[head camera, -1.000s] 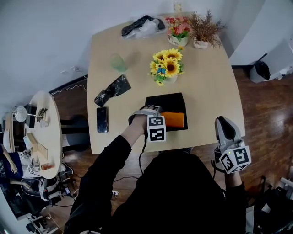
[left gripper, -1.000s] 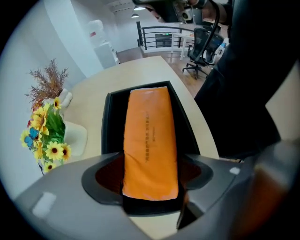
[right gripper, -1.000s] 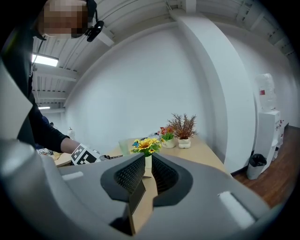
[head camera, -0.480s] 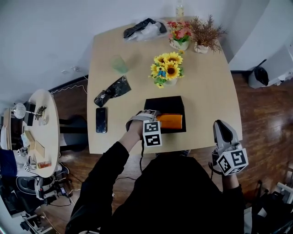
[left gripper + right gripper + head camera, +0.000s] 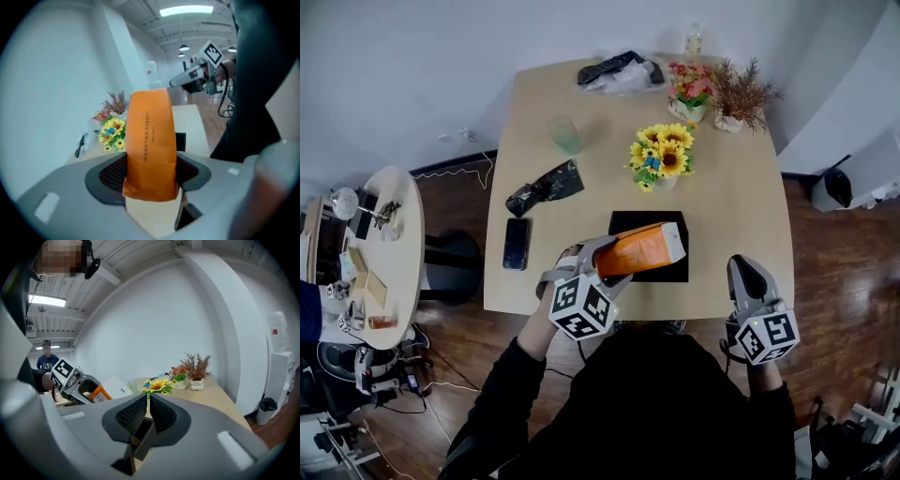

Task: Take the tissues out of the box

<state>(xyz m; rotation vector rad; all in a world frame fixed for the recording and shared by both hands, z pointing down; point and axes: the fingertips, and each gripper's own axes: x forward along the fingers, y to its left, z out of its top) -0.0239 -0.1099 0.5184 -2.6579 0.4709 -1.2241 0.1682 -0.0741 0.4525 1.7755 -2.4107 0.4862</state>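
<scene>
An orange tissue pack (image 5: 639,250) hangs tilted above the open black box (image 5: 667,273) near the table's front edge. My left gripper (image 5: 609,263) is shut on the pack's near end; the far end points up and to the right. In the left gripper view the pack (image 5: 150,140) stands up between the two dark pads (image 5: 112,176) and fills the gap. My right gripper (image 5: 747,278) floats off the table's front right corner, apart from the box. Its pads (image 5: 132,416) stand nearly together with nothing between them.
A vase of sunflowers (image 5: 661,159) stands just behind the box. A phone (image 5: 517,244), a black foil bag (image 5: 546,186) and a green cup (image 5: 565,134) lie at the left. Flower pots (image 5: 692,94) and a dark bag (image 5: 619,70) line the far edge.
My left gripper has lifted the orange pack out of the black box and drawn it up and toward me. The right gripper has stayed by the table's corner.
</scene>
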